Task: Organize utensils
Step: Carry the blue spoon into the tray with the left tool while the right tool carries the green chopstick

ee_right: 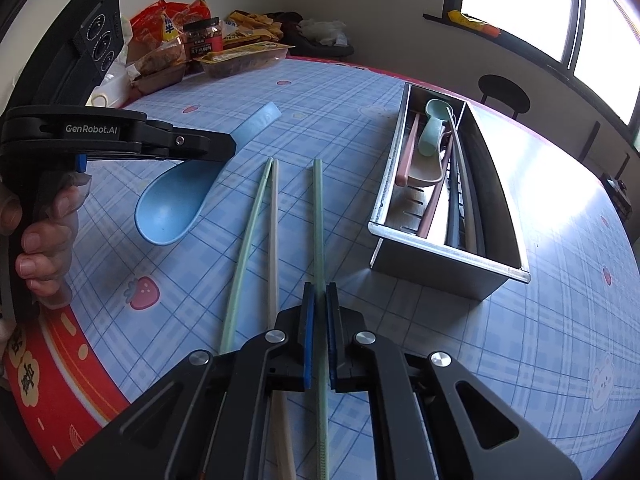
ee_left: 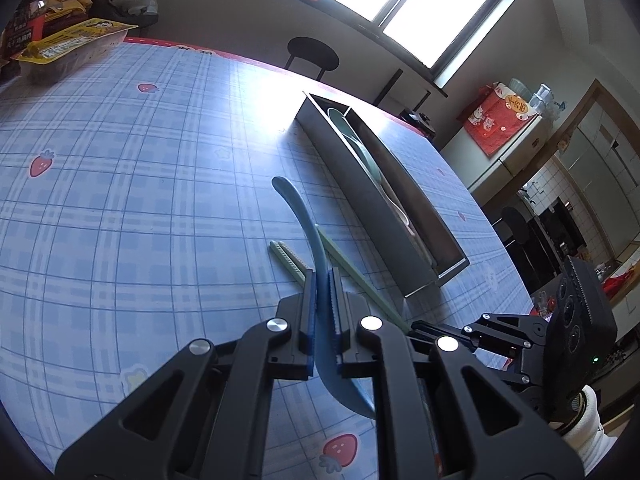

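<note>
Blue spoon [ee_right: 176, 204] clamped at its handle by left tool [ee_left: 323, 280], held above counter [ee_left: 140, 200]. Right tool [ee_right: 319, 292] grips a green chopstick [ee_right: 318, 216]. Right view alone shows bin [ee_right: 500, 184] contents: spoons, chopsticks; two more chopsticks [ee_right: 256, 220] loose.

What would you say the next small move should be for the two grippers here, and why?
Probably carry the blue spoon over to the metal utensil box and lower it in. The left gripper is shut on its handle with the bowl off the table, spoons already lie in the box, and the right gripper holds only a single green chopstick.
</note>
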### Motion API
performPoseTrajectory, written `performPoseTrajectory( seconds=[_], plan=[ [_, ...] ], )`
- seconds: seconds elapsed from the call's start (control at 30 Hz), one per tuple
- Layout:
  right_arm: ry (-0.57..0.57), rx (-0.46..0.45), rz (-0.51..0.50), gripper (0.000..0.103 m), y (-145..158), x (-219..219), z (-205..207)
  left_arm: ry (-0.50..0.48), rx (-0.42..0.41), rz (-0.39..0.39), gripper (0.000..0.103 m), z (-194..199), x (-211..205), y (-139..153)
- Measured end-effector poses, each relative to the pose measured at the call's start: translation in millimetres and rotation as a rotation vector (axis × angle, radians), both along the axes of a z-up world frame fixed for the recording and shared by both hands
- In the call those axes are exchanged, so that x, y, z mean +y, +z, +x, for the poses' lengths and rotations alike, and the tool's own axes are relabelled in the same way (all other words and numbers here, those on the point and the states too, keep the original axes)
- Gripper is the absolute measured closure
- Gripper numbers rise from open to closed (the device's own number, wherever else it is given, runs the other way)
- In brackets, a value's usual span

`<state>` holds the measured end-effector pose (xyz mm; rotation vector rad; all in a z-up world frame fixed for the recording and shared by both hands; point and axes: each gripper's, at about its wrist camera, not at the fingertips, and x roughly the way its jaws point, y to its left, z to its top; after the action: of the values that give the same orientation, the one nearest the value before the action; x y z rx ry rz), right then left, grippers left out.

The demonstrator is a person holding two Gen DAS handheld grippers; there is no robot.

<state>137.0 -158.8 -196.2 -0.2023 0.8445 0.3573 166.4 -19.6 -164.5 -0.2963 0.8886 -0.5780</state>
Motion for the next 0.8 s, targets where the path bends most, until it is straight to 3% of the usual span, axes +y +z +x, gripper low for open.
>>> performPoseTrajectory(
  seconds=[0.8],
  plan=[
    [-0.014, -0.181, 0.183, 0.097, 40, -29, -29, 0.004, -0.043, -0.010, 0.093, -6, 4, 8]
  ],
)
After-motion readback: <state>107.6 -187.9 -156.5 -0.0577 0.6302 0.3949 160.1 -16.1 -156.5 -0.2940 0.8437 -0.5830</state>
